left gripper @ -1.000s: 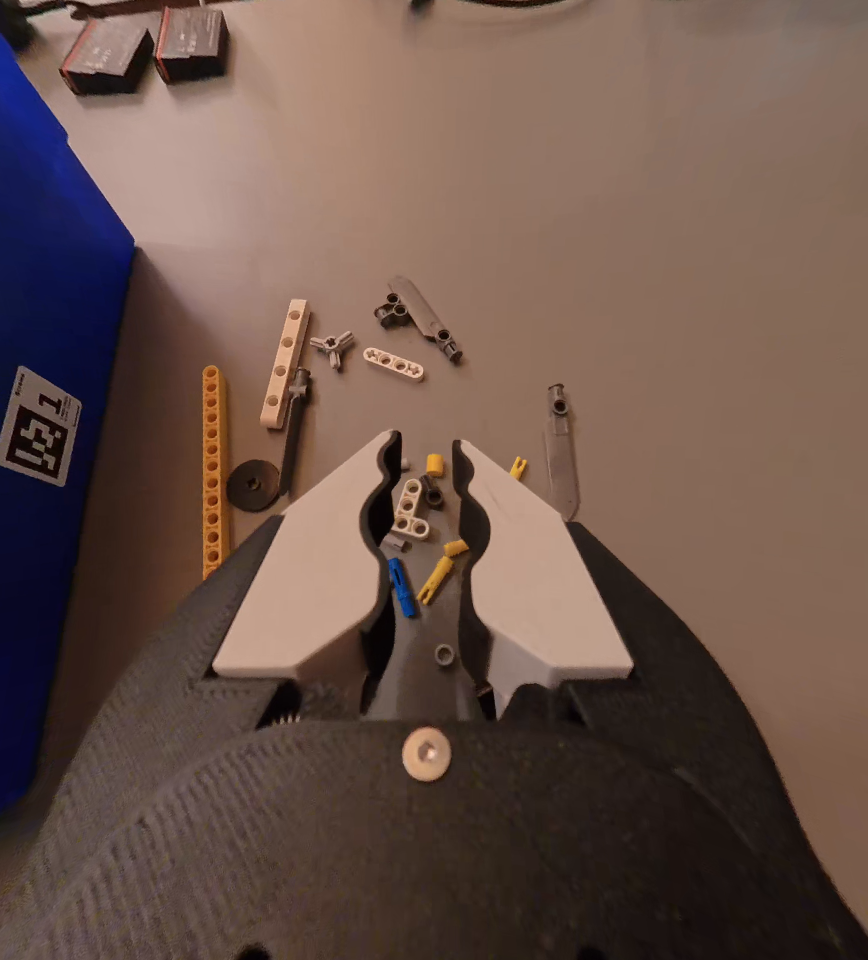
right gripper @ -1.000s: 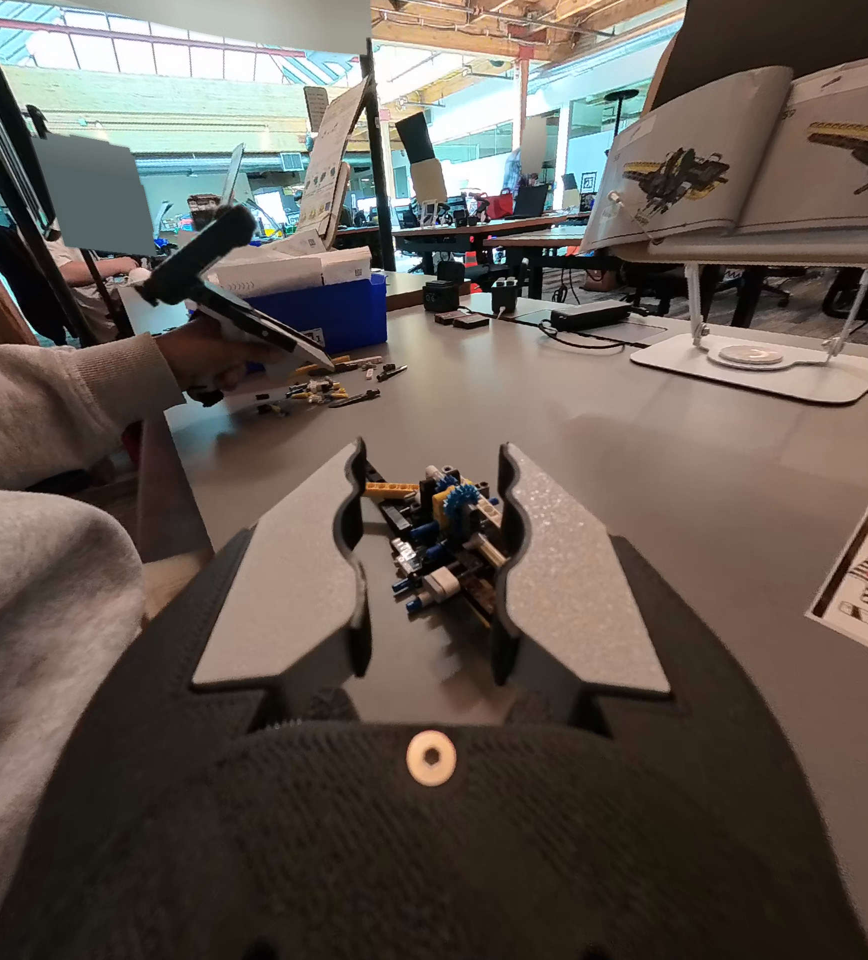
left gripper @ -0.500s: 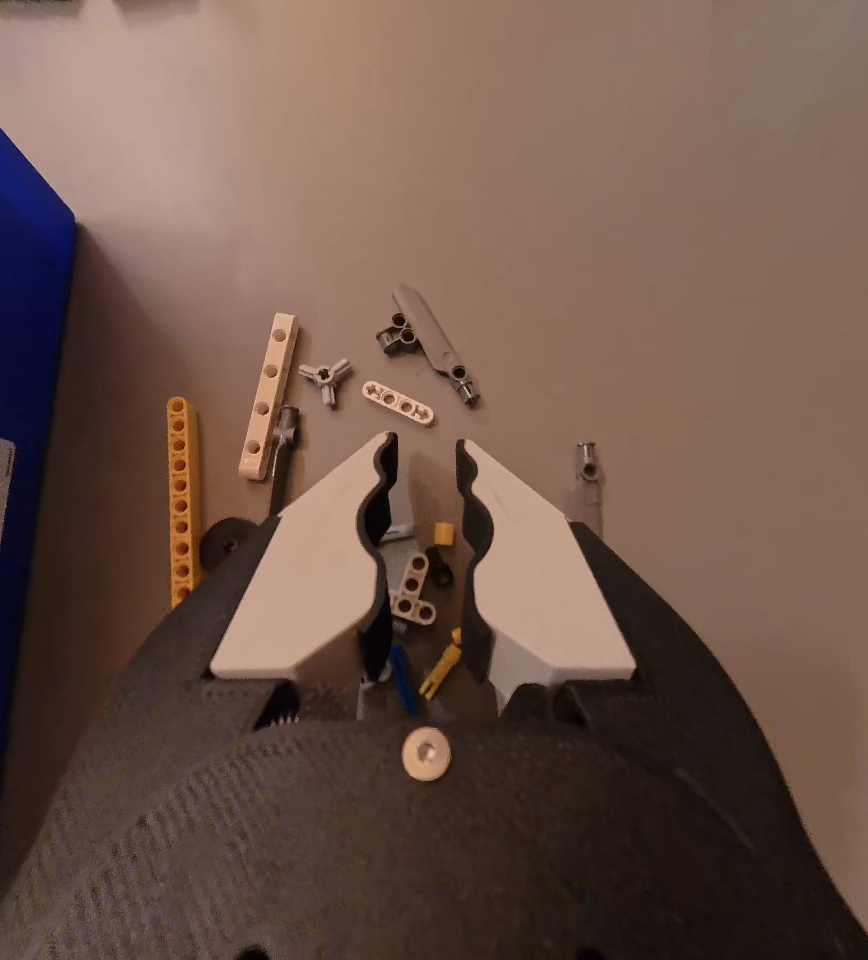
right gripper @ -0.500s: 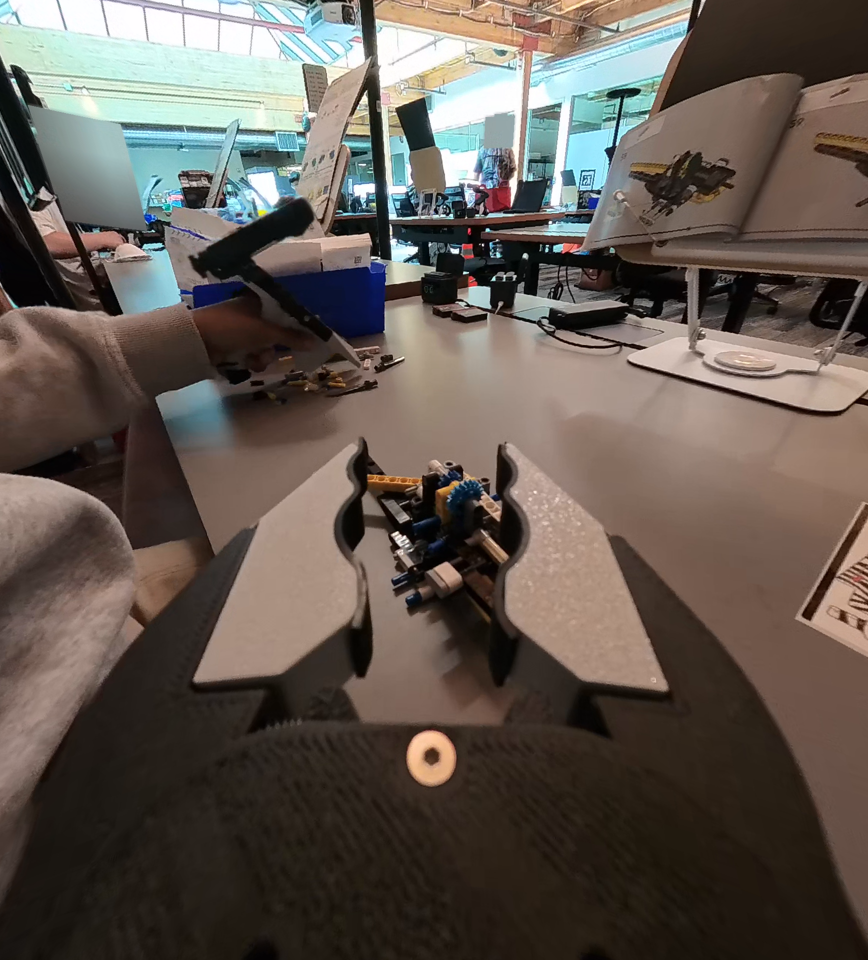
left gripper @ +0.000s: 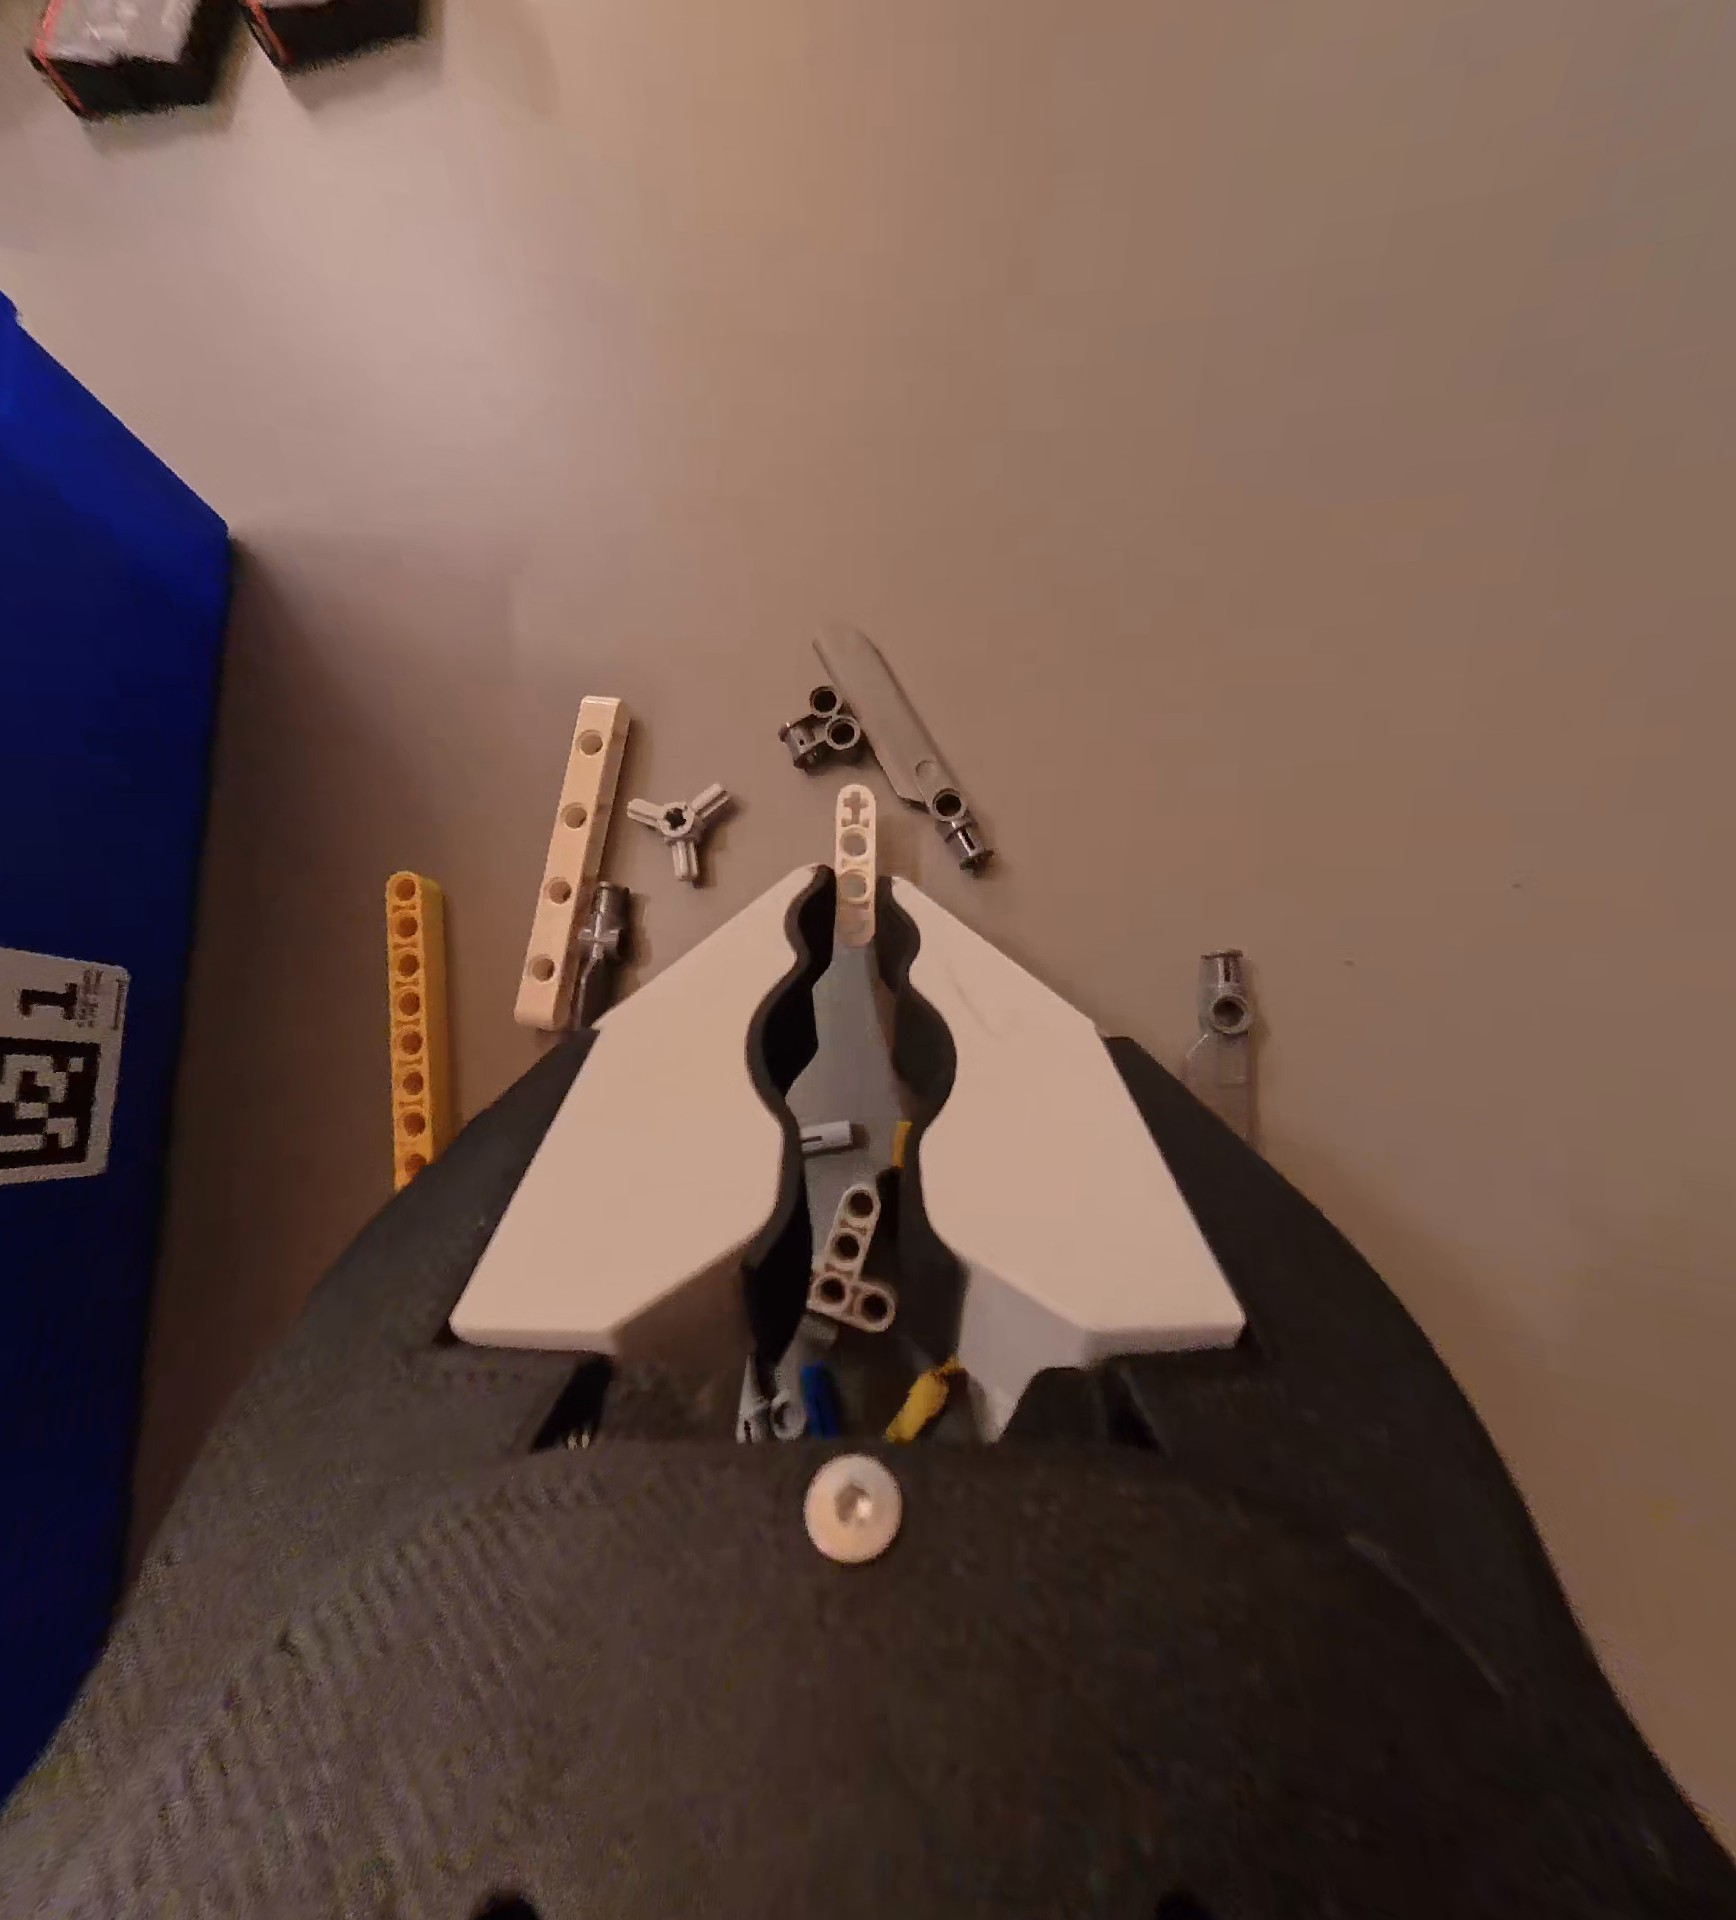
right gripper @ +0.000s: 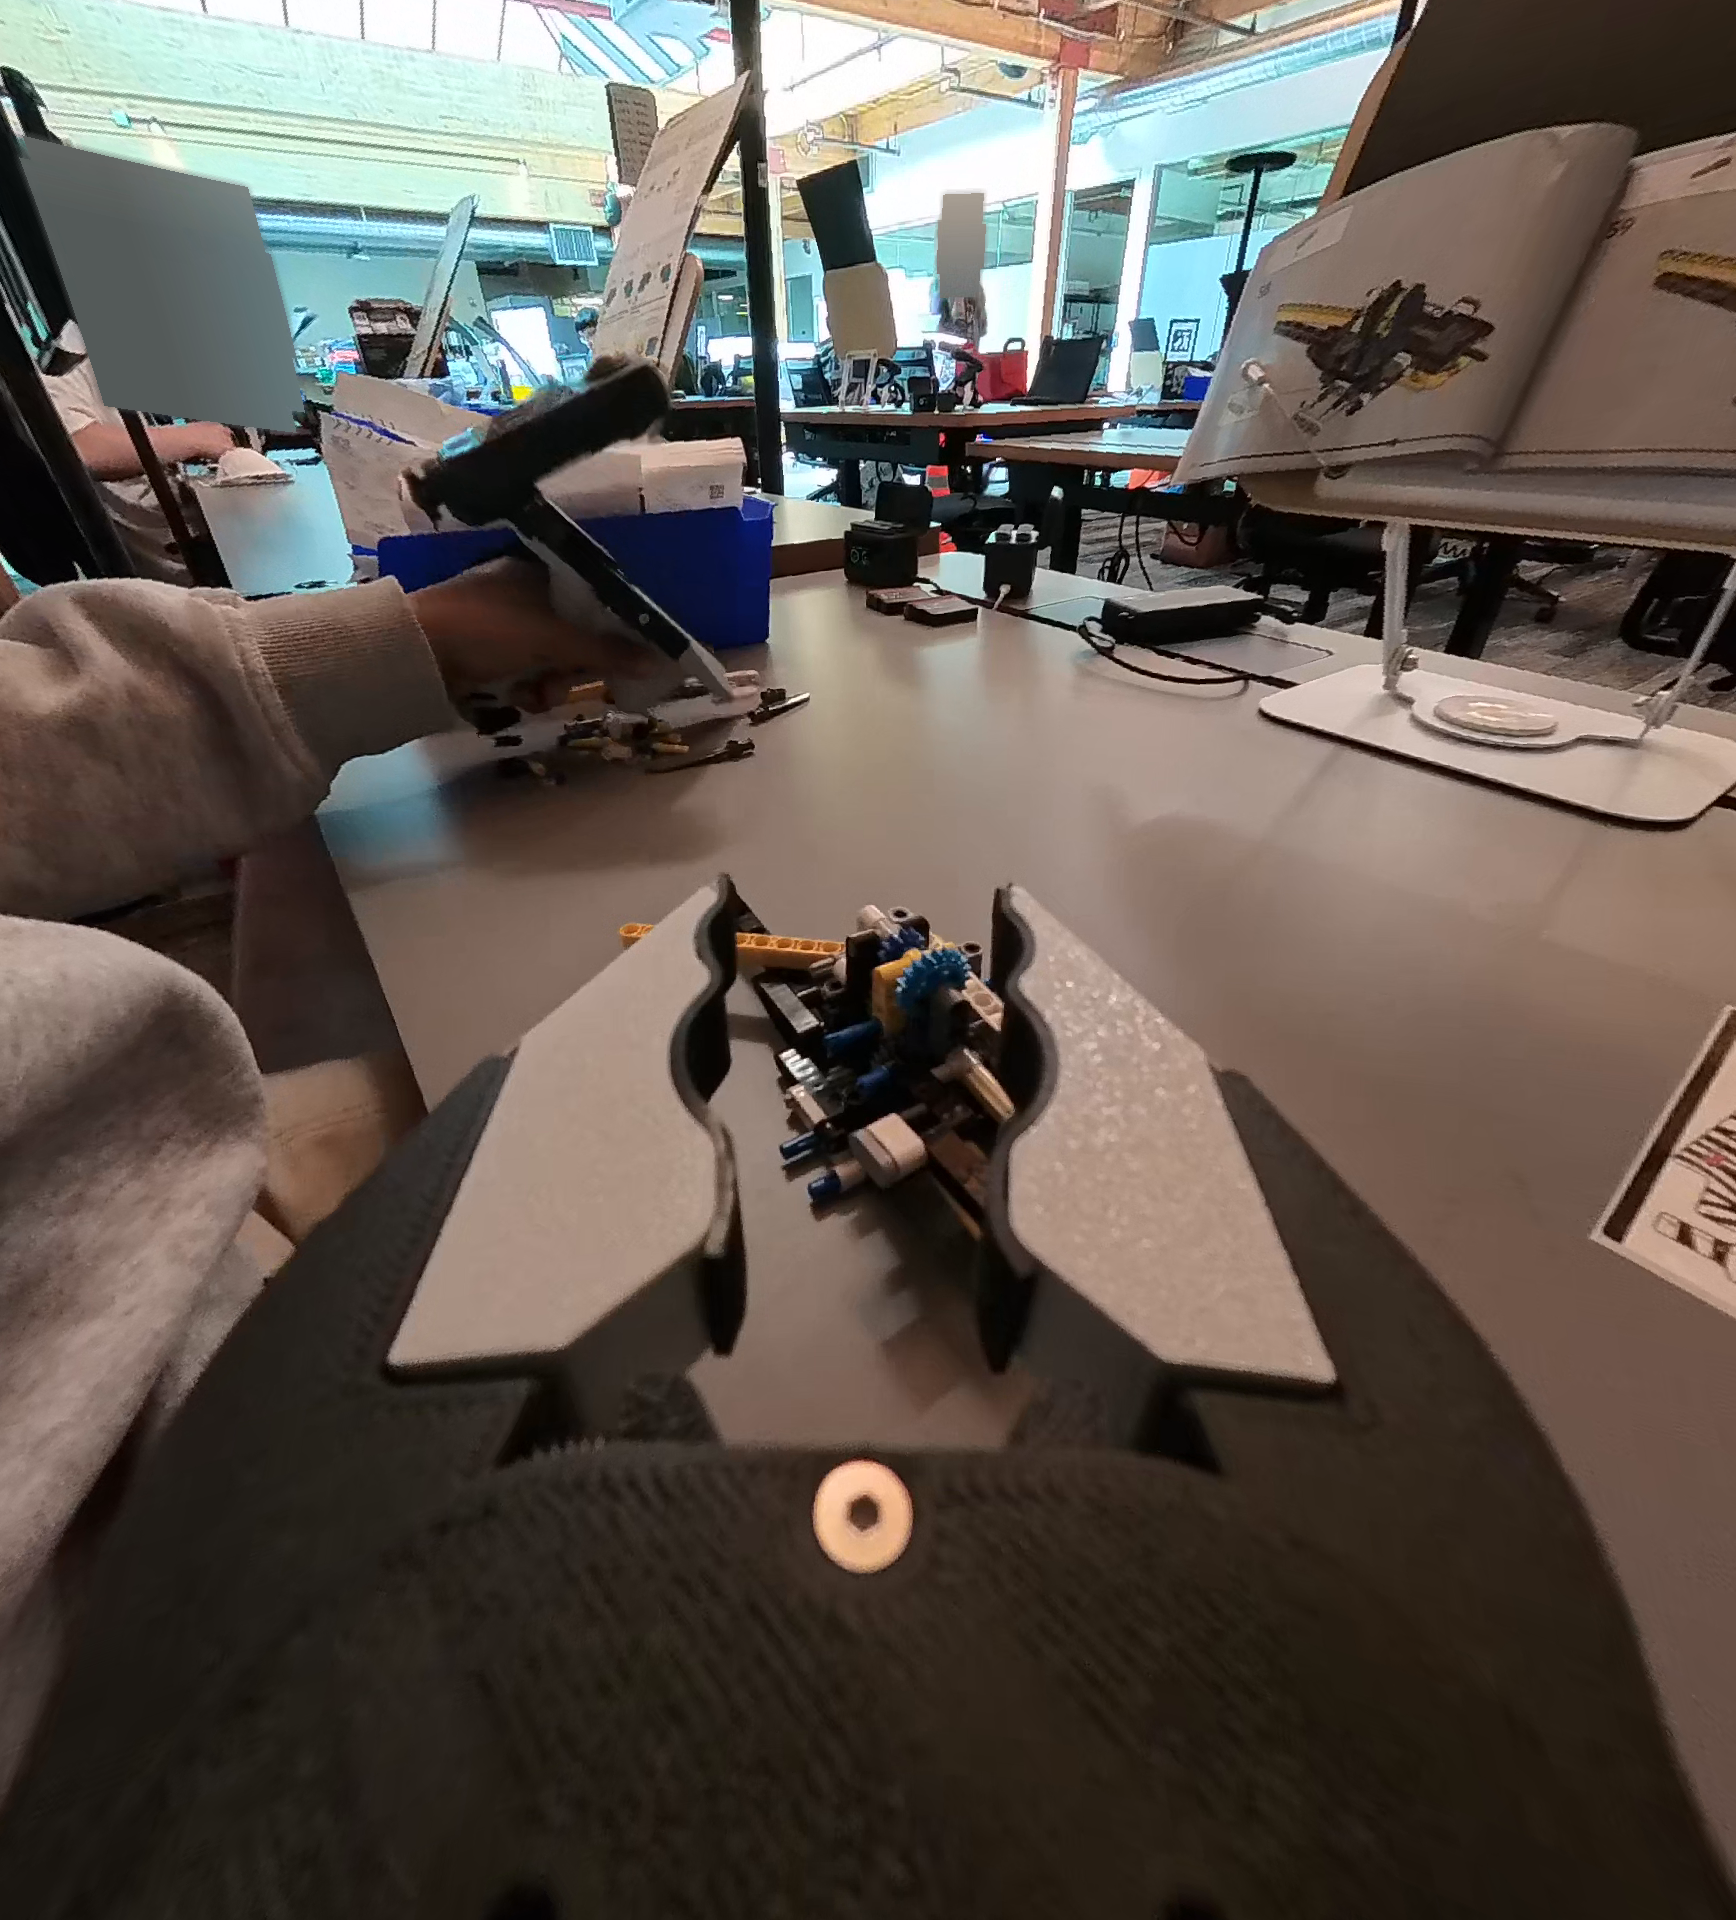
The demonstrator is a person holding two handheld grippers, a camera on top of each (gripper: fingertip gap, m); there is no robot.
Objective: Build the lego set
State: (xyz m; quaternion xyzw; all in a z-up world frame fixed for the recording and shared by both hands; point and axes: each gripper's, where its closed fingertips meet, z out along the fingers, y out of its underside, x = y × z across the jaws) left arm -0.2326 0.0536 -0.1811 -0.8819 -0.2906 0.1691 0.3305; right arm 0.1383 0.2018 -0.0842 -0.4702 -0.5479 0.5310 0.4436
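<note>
White plastic is what I have pinched: a thin white liftarm (left gripper: 855,865) stands out past the tips of my left gripper (left gripper: 856,891), whose jaws are clenched on its lower end, so its cross hole and free round hole stay clear for whatever it must seat onto. I judge this to be the pick for the step in hand, with fitting not yet begun.

Below the left gripper, loose parts lie spread flat on the desk (left gripper: 1259,520), near its left edge beside the blue bin (left gripper: 43,727): a yellow beam (left gripper: 415,1034), a tan beam (left gripper: 574,860), a three-armed grey connector (left gripper: 679,817), a grey blade (left gripper: 895,732). Laid singly like that, each can be taken without disturbing its neighbours.

My right gripper (right gripper: 864,1039) sits low with its jaws released, straddling the partly built model (right gripper: 885,1049), which rests on the desk toward the near edge; the model lies close against the right finger, though I cannot tell whether they touch. I take it the gripper waits there to steady the build. An instruction booklet (right gripper: 1466,343) stands propped open toward the far right corner, facing me.
</note>
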